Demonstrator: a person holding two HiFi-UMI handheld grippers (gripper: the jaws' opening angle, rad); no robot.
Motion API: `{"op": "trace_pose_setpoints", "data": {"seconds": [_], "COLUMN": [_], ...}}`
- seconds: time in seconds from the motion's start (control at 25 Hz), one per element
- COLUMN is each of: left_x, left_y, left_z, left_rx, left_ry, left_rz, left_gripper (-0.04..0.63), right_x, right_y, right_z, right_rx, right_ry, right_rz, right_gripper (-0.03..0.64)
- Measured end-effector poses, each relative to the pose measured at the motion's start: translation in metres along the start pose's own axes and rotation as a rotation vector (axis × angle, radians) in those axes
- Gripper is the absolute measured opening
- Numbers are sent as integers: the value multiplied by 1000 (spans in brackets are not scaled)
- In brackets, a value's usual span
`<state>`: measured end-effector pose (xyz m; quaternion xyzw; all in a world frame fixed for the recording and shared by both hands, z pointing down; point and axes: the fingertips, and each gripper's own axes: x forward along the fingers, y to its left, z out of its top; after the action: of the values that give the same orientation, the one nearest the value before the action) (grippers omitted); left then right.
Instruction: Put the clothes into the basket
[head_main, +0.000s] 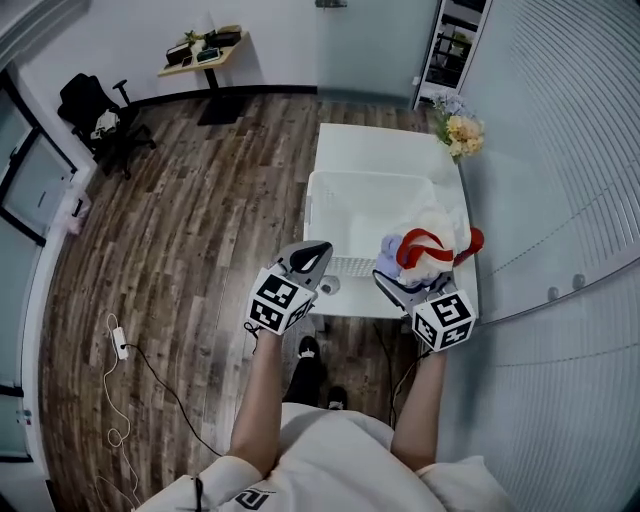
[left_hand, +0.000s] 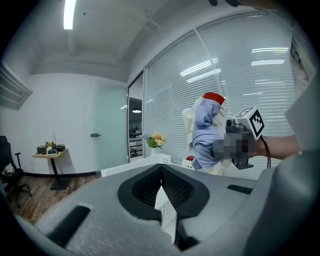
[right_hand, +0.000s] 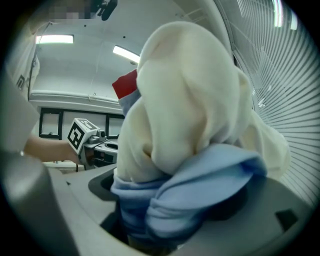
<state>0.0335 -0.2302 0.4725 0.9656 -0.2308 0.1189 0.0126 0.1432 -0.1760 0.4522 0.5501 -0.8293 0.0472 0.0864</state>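
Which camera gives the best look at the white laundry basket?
The head view: nearly the whole basket shows, open on the white table. The left gripper view catches only its rim. In the right gripper view the held clothes block it.

colours: white perforated plastic basket (head_main: 365, 195) with a grid-hole pattern, sitting on a plain white rectangular surface (head_main: 385, 145). bundle of soft clothes (head_main: 428, 245): cream fleece on top, light blue-lavender fabric underneath, red strip across. left gripper (head_main: 324, 248) and right gripper (head_main: 380, 278): grey bodies, black inner pads, cubes with black-and-white square markers. wooden plank floor (head_main: 200, 220): dark brown, streaky grain. small bouquet of flowers (head_main: 462, 130): peach-yellow and pale purple. swivel office chair (head_main: 95, 110): black. person's top (head_main: 330, 460): off-white.
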Motion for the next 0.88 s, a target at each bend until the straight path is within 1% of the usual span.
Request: {"op": "trace_pose_setpoints", "data": {"seconds": [0.2, 0.44, 0.64, 0.88], "left_x": [37, 70, 83, 100], "left_y": [38, 79, 101, 109], "left_z": [15, 24, 28, 25], "left_rx": [15, 21, 16, -4], "left_ry": [-10, -11, -11, -13], "left_rz": [-36, -78, -95, -79], "left_gripper": [12, 12, 12, 12], "right_x": [39, 83, 101, 113], "right_y": [-32, -56, -66, -76], "right_z": [23, 24, 23, 7], "right_rx": [-7, -9, 1, 6], "right_ry": [-29, 11, 23, 53], "right_rz": [-30, -56, -81, -45], "right_gripper": [471, 471, 471, 471]}}
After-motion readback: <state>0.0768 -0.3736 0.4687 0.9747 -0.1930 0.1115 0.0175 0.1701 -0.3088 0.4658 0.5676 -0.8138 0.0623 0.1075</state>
